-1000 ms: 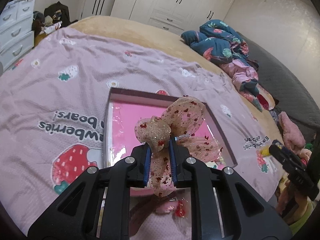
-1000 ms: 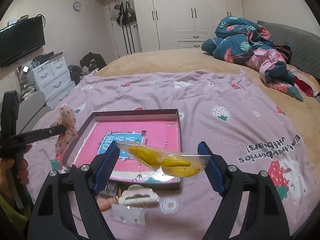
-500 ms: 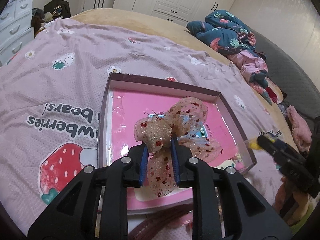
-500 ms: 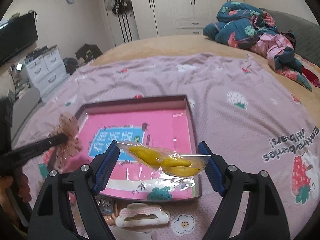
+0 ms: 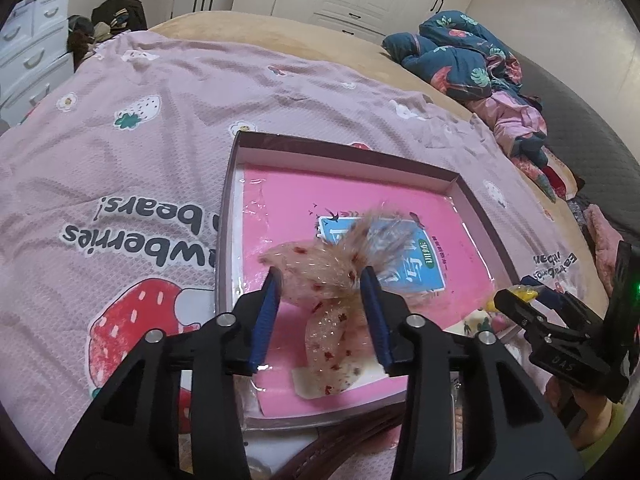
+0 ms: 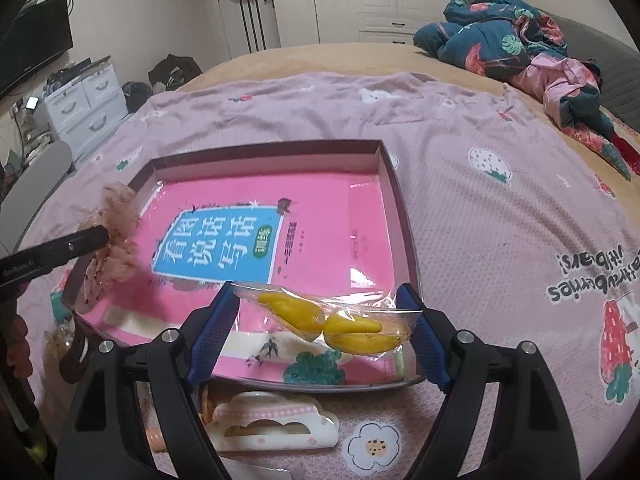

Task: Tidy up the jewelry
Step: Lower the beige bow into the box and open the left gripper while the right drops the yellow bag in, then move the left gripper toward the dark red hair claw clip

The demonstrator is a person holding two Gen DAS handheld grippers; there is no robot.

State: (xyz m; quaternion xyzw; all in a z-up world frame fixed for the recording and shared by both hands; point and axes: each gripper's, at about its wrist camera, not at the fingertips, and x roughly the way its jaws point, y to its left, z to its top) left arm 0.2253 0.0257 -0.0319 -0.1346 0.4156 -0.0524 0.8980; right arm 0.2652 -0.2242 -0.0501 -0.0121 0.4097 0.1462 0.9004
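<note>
A shallow mauve box [image 5: 348, 148] with a pink book inside lies on the bedspread; it also shows in the right wrist view [image 6: 400, 196]. My left gripper [image 5: 322, 312] has opened wide, and the glittery pink bow [image 5: 328, 280] is blurred between its jaws, over the box's near left part. The bow also shows in the right wrist view [image 6: 116, 240]. My right gripper [image 6: 320, 320] holds a clear packet of yellow hair clips [image 6: 328, 320] stretched between its jaws, above the box's near right corner.
A white and pink claw clip [image 6: 272, 428] and other small accessories lie on the bedspread in front of the box. A pile of dark blue bedding [image 6: 504, 36] lies at the far right. White drawers [image 6: 84, 108] stand left of the bed.
My left gripper moved forward over the box and its jaws spread apart, loosening the bow, which is dropping. My right gripper moved closer to the box with the packet.
</note>
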